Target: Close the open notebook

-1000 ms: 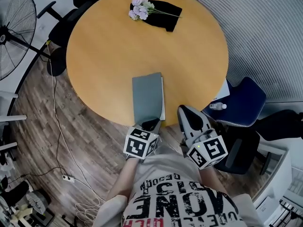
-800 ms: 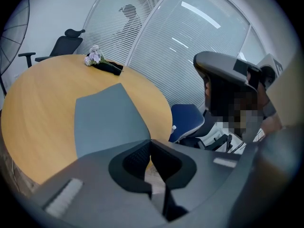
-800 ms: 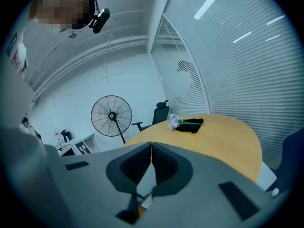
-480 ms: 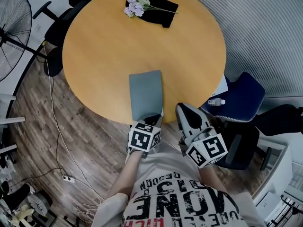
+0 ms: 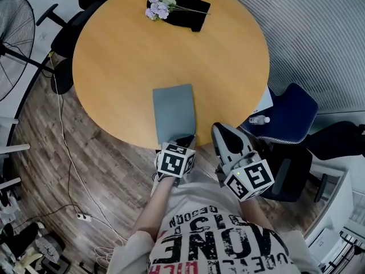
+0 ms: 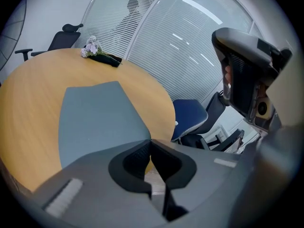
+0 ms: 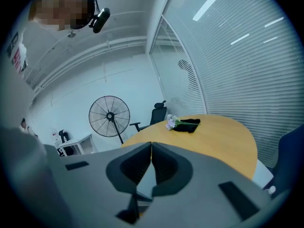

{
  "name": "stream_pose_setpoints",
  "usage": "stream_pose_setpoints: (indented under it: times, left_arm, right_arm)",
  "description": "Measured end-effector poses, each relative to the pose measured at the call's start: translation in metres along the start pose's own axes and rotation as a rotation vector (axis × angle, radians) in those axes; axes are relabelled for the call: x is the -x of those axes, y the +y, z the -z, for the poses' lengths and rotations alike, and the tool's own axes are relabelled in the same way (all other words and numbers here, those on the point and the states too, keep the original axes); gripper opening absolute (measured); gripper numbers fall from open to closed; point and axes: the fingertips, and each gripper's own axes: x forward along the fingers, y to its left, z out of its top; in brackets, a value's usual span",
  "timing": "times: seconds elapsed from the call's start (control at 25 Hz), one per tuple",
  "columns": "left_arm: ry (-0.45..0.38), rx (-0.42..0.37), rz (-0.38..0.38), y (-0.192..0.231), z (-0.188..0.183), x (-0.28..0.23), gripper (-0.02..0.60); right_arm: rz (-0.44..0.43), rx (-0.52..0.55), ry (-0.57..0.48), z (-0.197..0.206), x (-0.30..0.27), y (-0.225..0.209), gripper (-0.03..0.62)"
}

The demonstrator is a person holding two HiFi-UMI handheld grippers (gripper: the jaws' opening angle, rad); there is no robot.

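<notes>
The notebook (image 5: 174, 112) lies closed on the round wooden table (image 5: 125, 67), grey cover up, near the table's front edge. It fills the middle of the left gripper view (image 6: 95, 122). My left gripper (image 5: 183, 141) hovers just at the notebook's near end, jaws shut with nothing between them (image 6: 150, 144). My right gripper (image 5: 220, 132) hangs off the table's front edge to the right of the notebook, also shut and empty (image 7: 151, 148). It shows in the left gripper view (image 6: 247, 80) at the upper right.
Purple flowers (image 5: 158, 1) on a black cloth (image 5: 191, 10) lie at the table's far side. A blue chair (image 5: 291, 116) with a small bottle (image 5: 259, 120) stands right of the table. A floor fan (image 5: 11, 44) and black office chairs stand at the left.
My left gripper has come forward and down toward the notebook's near end. The notebook stays closed and flat. The right gripper has kept its place.
</notes>
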Motion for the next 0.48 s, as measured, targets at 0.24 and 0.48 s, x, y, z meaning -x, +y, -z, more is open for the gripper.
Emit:
stream_pose_setpoints:
  times: [0.24, 0.48]
  left_arm:
    - [0.026, 0.009, -0.002, 0.005, 0.007, -0.016, 0.018]
    - [0.049, 0.005, -0.025, 0.011, 0.015, -0.028, 0.019]
  right_arm:
    - [0.004, 0.004, 0.002, -0.003, -0.001, -0.002, 0.012]
    - [0.009, -0.002, 0.001, -0.004, -0.001, -0.005, 0.012]
